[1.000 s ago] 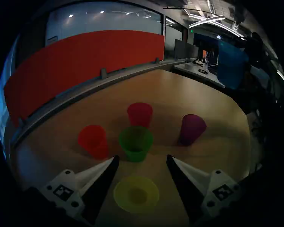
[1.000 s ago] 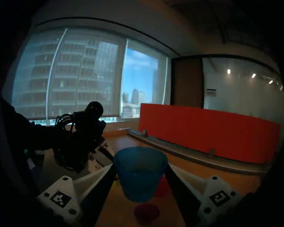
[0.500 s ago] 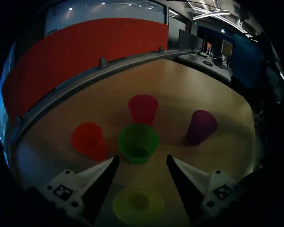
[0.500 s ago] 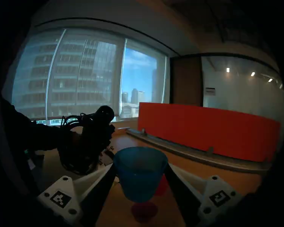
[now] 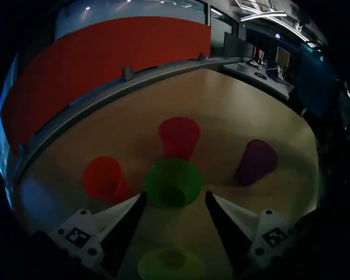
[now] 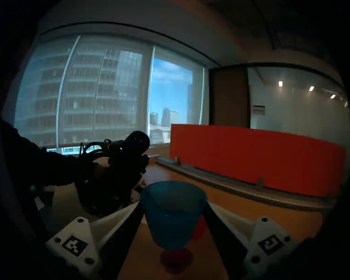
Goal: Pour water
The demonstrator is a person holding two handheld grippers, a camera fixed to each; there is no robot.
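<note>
In the left gripper view my left gripper (image 5: 175,200) stands open just above the wooden table (image 5: 231,107), and the green cup (image 5: 173,182) sits at its fingertips. Behind the green cup stands a pink cup (image 5: 178,136), with a red cup (image 5: 103,178) to the left and a purple cup (image 5: 257,162) to the right. A yellow cup (image 5: 171,262) lies low between the fingers. The right gripper view shows my right gripper (image 6: 174,212) shut on a blue cup (image 6: 173,213), held upright above the table. The blue cup (image 5: 317,84) hangs at the far right of the left gripper view.
A red divider panel (image 5: 109,56) on a grey rail (image 5: 128,86) runs along the table's far edge. In the right gripper view a hand holds the left gripper (image 6: 114,175) at left, before large windows (image 6: 105,98). A pink cup (image 6: 176,259) stands below the blue one.
My left gripper has moved forward towards the green cup, which now sits at its fingertips; the yellow cup has slid lower. The blue cup stays held upright in the right gripper.
</note>
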